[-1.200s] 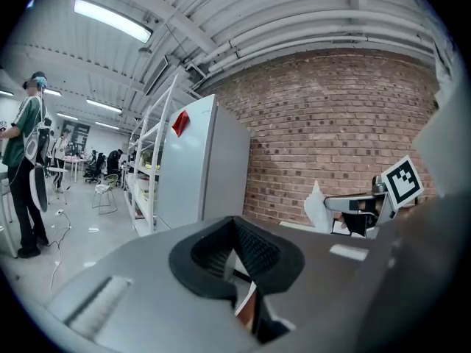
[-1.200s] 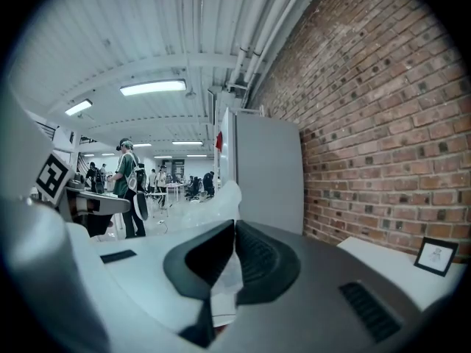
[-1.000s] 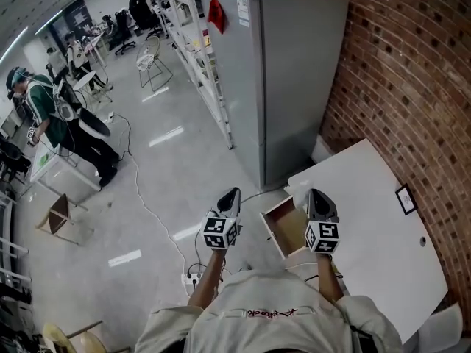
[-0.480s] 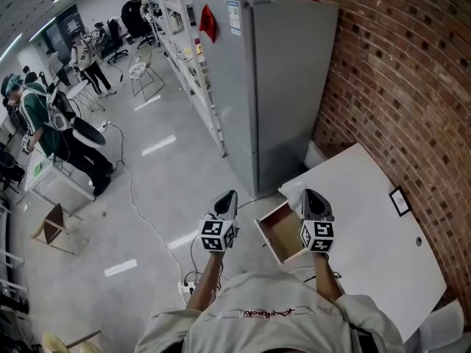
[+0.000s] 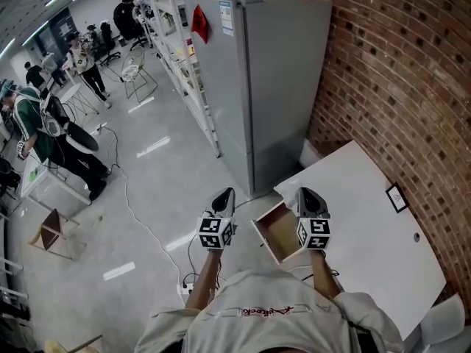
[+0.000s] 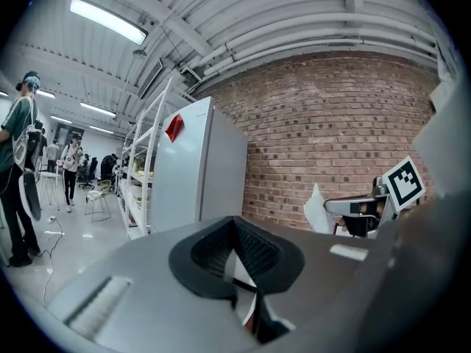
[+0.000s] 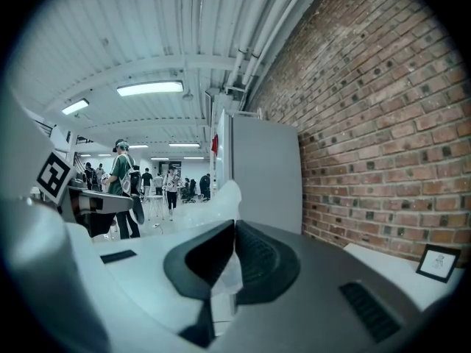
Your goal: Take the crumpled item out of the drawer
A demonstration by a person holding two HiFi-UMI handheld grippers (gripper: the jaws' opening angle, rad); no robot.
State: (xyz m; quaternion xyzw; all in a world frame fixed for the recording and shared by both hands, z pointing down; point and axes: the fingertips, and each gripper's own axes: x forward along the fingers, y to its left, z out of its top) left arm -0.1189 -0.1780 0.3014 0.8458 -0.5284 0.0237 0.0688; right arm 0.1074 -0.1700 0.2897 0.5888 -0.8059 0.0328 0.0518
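Sticking up from between the jaws of the right gripper (image 7: pixel 232 226) is a white crumpled piece of thin, tissue-like material (image 7: pixel 227 197). The ribbed black pads are closed tight on its lower part. In the left gripper view the same piece shows as a pale peak at the tip of the right gripper.

In the head view the right gripper is held roughly level over the right side of an open light-wood drawer (image 5: pixel 278 234). The crumpled piece cannot be made out there against the pale surface behind it. The left gripper (image 5: pixel 227 194) is held beside it, just left of the drawer and over the glossy grey floor (image 5: pixel 169 175). Its jaws are together with nothing between them.

The drawer juts from the near edge of a white table (image 5: pixel 368 234), which stands against a red brick wall (image 5: pixel 397 79). A small black-framed picture (image 5: pixel 397 197) lies on the table near the wall. A tall grey metal cabinet (image 5: pixel 283 72) stands beyond the table. Far off to the left stands a person in a green top (image 5: pixel 33 120).
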